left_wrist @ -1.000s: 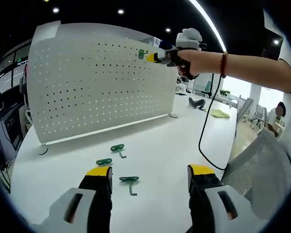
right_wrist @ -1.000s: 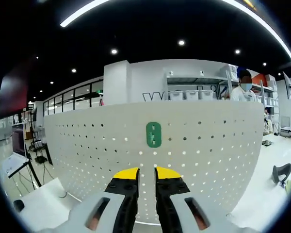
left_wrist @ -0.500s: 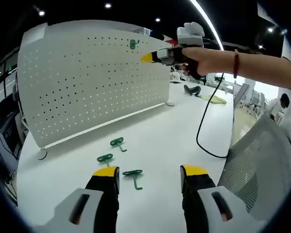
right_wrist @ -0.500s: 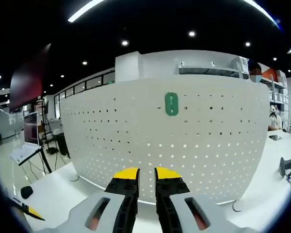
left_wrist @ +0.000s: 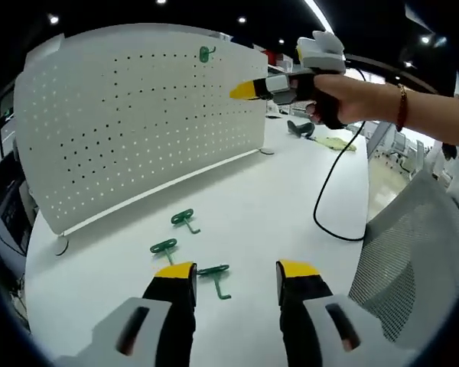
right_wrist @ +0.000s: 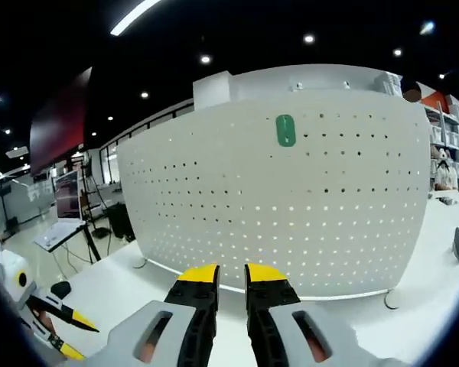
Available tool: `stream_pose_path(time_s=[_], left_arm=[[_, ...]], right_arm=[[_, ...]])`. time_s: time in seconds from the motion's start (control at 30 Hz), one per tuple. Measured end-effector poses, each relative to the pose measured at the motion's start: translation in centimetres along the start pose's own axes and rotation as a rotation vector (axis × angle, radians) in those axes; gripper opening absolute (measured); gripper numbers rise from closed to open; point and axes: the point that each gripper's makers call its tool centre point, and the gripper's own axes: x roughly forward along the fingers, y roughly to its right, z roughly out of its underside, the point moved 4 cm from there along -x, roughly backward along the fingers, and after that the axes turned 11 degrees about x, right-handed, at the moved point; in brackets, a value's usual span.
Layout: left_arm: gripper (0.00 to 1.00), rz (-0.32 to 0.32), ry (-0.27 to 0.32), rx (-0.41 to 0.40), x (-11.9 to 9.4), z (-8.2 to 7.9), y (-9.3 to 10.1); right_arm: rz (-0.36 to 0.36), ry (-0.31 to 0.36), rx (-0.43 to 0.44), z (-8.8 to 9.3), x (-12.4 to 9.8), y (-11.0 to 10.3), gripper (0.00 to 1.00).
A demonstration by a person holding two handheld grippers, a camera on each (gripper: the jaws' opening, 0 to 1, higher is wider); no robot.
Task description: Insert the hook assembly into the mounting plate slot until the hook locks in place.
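One hook sits seated in the pegboard ahead of the right tool, its jaws pressed together and empty. The left tool, jaws spread, hovers above a loose hook on the worktop; next, lower and pinch it.

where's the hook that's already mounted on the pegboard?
The mounted green hook hangs near the top edge of the white pegboard, ahead of the right gripper; it sits upper-centre in the right gripper view.
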Motion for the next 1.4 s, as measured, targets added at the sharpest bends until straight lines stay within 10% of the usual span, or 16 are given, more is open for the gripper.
stream_pose_path(time_s=[1.4], left_arm=[[0.21,0.069,-0.174,0.246,4.6,2.2,-1.8]], right_arm=[[-0.015,-0.123,0.145,7.1,-5.9,-0.3,0.1]])
